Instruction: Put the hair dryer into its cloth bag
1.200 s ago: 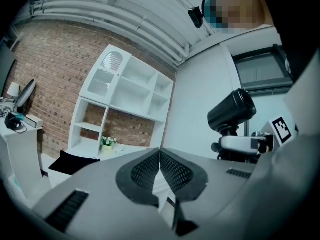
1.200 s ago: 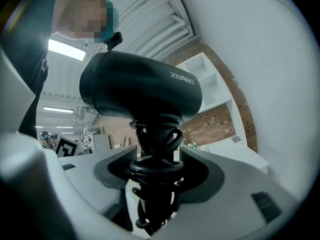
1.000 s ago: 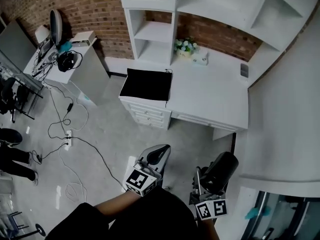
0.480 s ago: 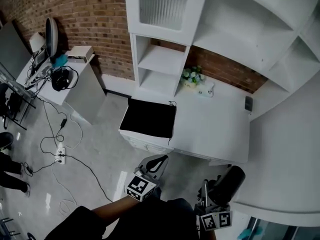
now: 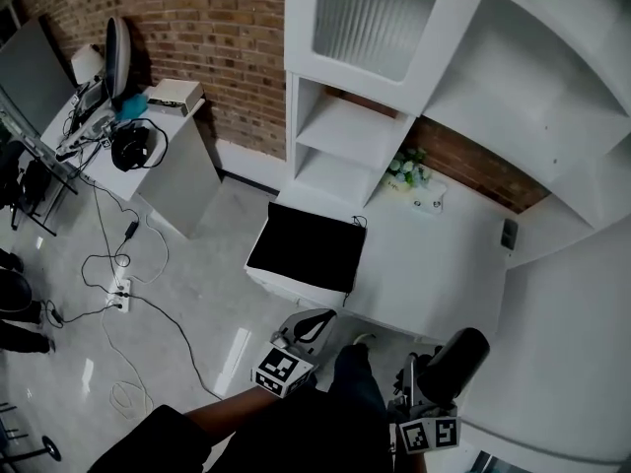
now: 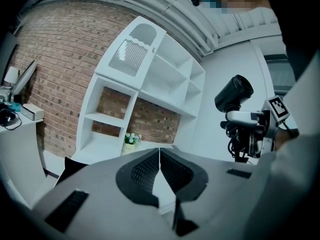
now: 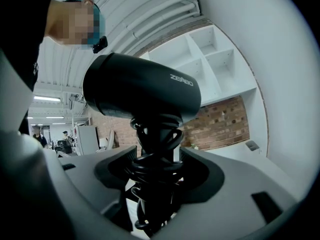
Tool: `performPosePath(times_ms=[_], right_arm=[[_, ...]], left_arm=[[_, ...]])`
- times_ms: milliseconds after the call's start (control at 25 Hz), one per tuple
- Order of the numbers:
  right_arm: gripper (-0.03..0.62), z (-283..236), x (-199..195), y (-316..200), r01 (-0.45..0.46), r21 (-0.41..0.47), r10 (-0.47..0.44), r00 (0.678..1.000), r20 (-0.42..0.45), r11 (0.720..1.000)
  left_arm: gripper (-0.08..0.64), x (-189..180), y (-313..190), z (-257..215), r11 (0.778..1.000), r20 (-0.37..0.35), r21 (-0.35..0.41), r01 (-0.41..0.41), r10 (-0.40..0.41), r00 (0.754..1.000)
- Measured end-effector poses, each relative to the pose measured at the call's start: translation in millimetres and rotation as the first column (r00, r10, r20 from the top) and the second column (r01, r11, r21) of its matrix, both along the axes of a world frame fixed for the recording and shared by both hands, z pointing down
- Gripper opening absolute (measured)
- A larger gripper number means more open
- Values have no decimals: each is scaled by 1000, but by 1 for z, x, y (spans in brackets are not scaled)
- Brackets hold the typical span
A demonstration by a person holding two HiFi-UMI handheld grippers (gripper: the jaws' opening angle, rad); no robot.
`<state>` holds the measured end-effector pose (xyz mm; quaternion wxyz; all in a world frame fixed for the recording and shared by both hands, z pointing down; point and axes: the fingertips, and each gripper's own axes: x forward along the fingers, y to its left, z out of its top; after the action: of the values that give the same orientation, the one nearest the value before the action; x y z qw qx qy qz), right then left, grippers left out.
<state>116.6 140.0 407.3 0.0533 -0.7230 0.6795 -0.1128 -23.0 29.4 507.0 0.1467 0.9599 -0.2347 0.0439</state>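
The left gripper [image 6: 159,165] has its jaws brought fully together, ribbed pads meeting along one line, with nothing between them. The right gripper [image 7: 156,160] stands with its jaws wide and clamped on the handle of the black hair dryer [image 7: 142,91]. The handle is wrapped in its own coiled black cord [image 7: 152,181], and the pads bear on that wrapped section. The dryer barrel sits above the jaws, handle pointing down into them. In the head view both grippers are held low in the picture, left one to the left, in front of the person's dark sleeves and short of the white desk [image 5: 434,264]. The black cloth bag [image 5: 308,249] lies flat on the left end of the desk top, above the drawers, well apart from the hair dryer and from both grippers. A white shelving unit [image 5: 340,151] rises at the back of the desk against a brick wall [image 5: 197,28], and a small pot of flowers [image 5: 404,173] stands on the desk beside its base.
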Motion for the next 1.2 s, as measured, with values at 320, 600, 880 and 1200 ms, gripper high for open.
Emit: performPosePath(times_ms=[320,600,880,1200], right_arm=[[281,18,31,-50,66,5,-66,998,1,998],[281,47,68,-100,171,-46,-169,984,48,984],[281,67,116,-149,249,-42,-249,968,10,968],[281,98,153,-184,325,-98,-326,945,4,941]], left_arm=[[18,26,-36,29,999,83,-8,31,-30,996],[18,65,-77,96,971,141,-201,132,-105,984],[20,106,-115,156,977,326,-141,161,-108,939],[83,136,-130,228,971,490,-153,186,-89,867]])
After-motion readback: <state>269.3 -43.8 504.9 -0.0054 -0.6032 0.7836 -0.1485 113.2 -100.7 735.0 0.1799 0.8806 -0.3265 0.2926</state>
